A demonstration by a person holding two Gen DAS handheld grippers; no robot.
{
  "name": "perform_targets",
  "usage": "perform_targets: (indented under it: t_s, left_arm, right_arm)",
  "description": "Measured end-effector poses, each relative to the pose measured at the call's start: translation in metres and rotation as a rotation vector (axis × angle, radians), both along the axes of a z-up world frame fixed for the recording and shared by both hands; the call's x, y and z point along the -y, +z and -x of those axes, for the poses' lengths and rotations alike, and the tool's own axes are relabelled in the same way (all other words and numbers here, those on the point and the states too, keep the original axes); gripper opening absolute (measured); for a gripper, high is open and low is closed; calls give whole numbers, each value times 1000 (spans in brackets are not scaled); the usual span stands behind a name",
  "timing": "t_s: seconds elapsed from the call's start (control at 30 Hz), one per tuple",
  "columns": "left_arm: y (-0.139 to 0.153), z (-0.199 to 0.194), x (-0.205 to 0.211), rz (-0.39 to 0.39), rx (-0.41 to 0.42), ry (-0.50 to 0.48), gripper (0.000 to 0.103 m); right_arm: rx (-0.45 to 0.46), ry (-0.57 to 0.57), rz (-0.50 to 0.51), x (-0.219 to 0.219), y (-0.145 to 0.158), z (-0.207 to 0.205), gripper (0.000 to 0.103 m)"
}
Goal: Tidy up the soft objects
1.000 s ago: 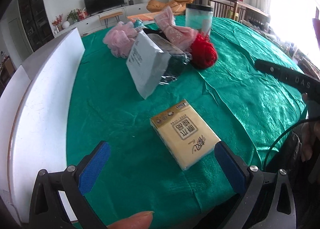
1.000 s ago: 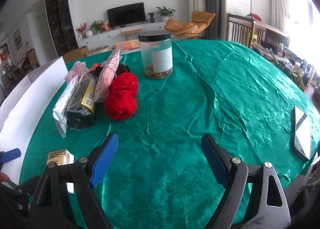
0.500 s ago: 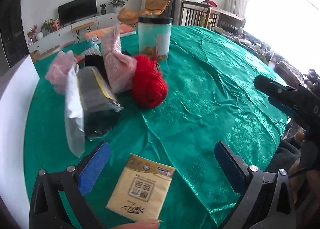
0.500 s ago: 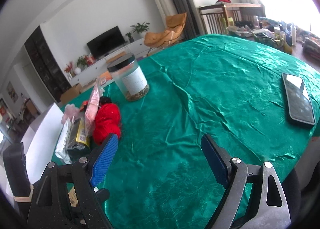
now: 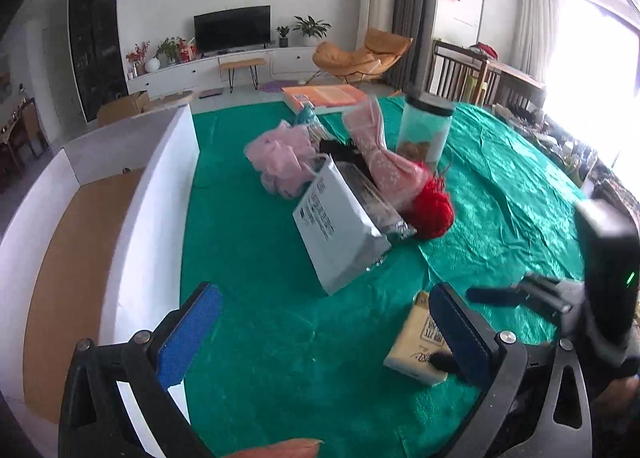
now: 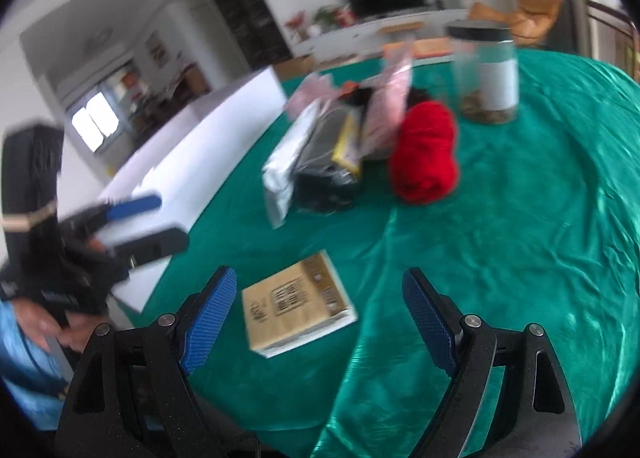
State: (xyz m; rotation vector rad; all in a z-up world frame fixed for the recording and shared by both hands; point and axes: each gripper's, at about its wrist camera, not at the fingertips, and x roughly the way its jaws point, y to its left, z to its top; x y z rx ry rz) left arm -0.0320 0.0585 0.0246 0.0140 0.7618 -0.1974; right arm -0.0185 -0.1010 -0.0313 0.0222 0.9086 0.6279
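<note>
Both grippers have swung since the earlier frames: the left now faces the white box, the right now looks down on the tissue pack.

Left gripper (image 5: 320,330) hangs empty, fingers spread wide, above the green tablecloth (image 5: 256,217) just beside the white box (image 5: 160,225); the yellow tissue pack (image 6: 298,304) lies flat on the cloth, partly behind its right finger. Right gripper (image 6: 318,318) is likewise wide and empty, with the pack low between its fingers. Farther back, the grey pouch (image 5: 340,234), pink puff (image 5: 282,161), red yarn (image 6: 424,153) and jar (image 6: 488,77) sit clustered together.
</note>
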Motion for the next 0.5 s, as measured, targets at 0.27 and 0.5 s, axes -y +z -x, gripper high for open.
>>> perform_targets:
  t_s: [0.27,0.5]
  left_arm:
    - [-12,-2,7,-47,-24,11,103]
    - [-71,-31,39,-207,-118,9,103]
  right_arm:
    - [-37,-343,266,27,-26,-43,87]
    - [23,-901,126,181,-13,-81,87]
